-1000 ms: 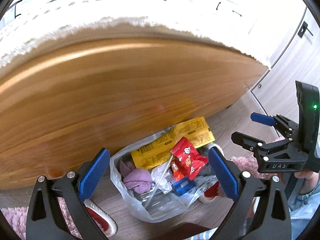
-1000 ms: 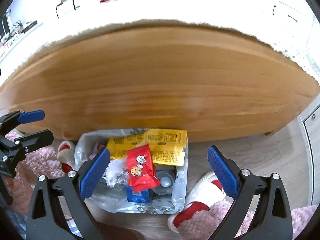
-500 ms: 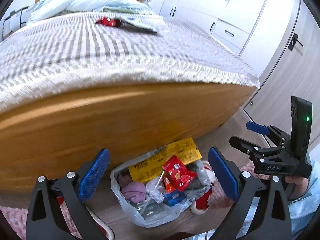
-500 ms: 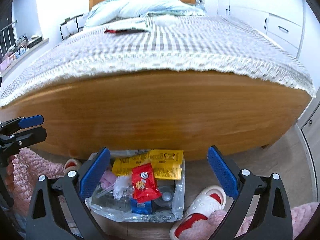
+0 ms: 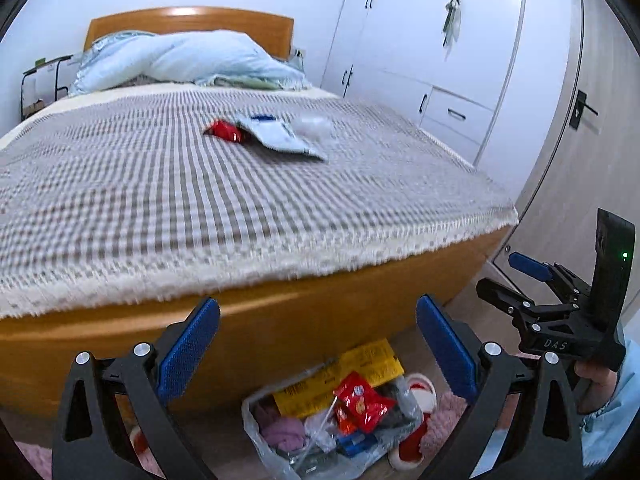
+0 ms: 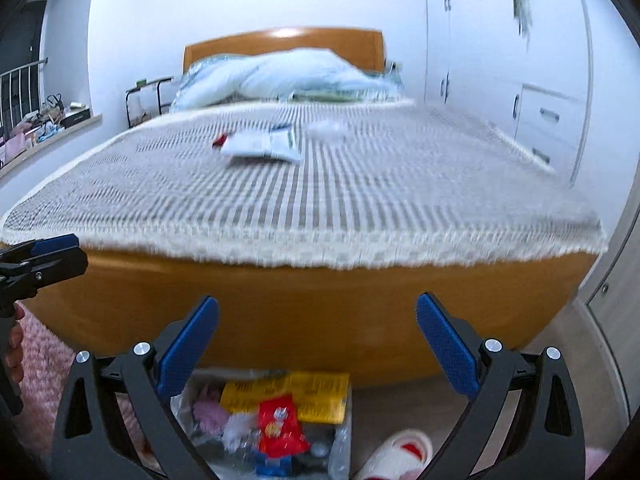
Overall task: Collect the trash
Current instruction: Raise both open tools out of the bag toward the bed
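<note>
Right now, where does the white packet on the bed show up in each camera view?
Left wrist view: the white packet lies upper centre on the checked bedspread, its left end against a red wrapper.
Right wrist view: the white packet lies upper centre-left, the red wrapper peeking out at its left.
Shared landmark: the wooden headboard behind the pillow.
</note>
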Available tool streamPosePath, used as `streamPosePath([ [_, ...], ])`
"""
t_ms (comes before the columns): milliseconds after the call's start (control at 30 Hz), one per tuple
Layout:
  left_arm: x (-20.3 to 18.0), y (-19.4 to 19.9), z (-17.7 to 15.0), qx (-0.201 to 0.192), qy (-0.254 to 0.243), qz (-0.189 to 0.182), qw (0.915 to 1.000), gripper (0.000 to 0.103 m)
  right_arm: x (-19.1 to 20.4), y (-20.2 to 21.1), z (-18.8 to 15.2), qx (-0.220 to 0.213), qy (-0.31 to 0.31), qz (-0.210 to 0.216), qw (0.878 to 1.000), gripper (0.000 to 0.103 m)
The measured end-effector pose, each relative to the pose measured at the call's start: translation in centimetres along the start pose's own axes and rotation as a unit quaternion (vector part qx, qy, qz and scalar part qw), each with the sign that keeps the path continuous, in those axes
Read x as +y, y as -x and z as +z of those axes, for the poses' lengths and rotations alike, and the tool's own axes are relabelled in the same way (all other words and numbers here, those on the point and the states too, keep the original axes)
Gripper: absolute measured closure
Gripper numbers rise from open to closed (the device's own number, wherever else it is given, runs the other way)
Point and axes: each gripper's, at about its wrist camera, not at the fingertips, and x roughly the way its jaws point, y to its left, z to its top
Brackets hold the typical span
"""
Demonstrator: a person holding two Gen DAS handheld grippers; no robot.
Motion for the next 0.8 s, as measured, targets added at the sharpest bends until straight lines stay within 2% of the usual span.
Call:
streamPosePath([
  [500, 0.4, 0.4, 5.3, -0.065, -0.002, 0.011, 0.9978, 0.008, -0.8, -0.5, 5.5, -0.063, -0.017, -0.017, 0.998, 0.008],
  [800, 1.0, -0.2, 7.3, -0.081, 0.005, 0.015, 0.9966, 0.008, -0.6, -1.3, 6.7, -0.071, -0.012, -0.020, 0.997, 0.008],
])
